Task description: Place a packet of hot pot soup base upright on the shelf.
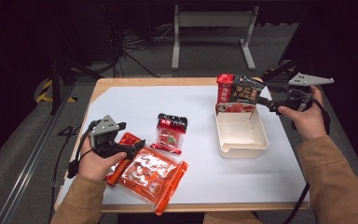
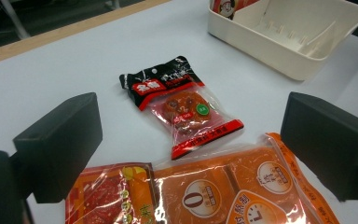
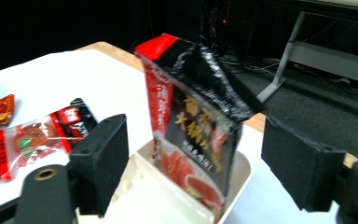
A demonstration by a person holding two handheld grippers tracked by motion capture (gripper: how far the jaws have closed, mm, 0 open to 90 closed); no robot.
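A black-and-red food packet (image 1: 237,92) (image 3: 200,116) stands upright in the far end of a cream plastic tub (image 1: 242,148) (image 3: 243,173). My right gripper (image 1: 265,99) (image 3: 196,140) hovers just right of it, open, its jaws apart and off the packet. Near the table's left front my left gripper (image 1: 136,145) (image 2: 191,154) is open above a large orange packet (image 1: 151,175) (image 2: 235,189) and a red-orange packet (image 1: 129,139) (image 2: 105,198) beside it. A small red-and-black packet (image 1: 170,133) (image 2: 182,109) lies flat farther ahead of those jaws.
The table (image 1: 121,95) carries a white sheet with a wooden rim around it. The tub (image 2: 270,46) holds bare room in front of the standing packet. Behind the table, a grey metal stand (image 1: 212,32) and cables lie on the dark floor.
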